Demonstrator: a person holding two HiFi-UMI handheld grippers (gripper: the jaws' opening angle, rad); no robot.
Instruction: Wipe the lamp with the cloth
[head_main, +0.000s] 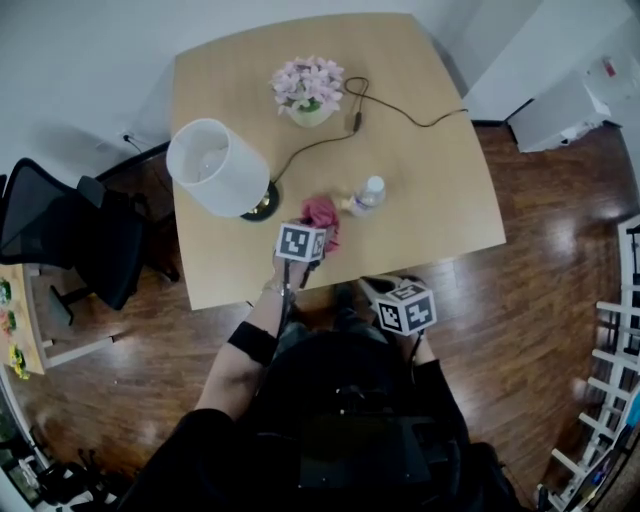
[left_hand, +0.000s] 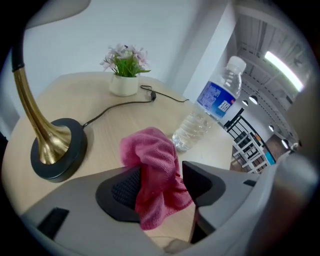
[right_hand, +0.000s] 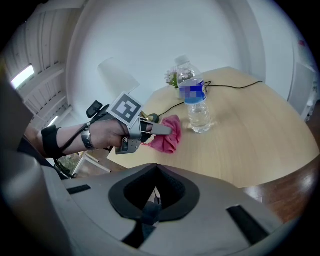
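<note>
L gripper (left_hand: 162, 185) jaws apart w/ cloth (left_hand: 152, 160) between; R gripper (right_hand: 156, 190) jaws together; lamp (left_hand: 55, 150) shade mostly cut off.

The pink cloth (left_hand: 154, 172) hangs between the parted jaws of the left gripper (left_hand: 162, 184), near the lamp base (left_hand: 59, 150).

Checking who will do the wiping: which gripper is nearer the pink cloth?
Left. The left gripper has the pink cloth between its open jaws. The right gripper, shut, sits back by the near edge of the table, apart from it.
</note>
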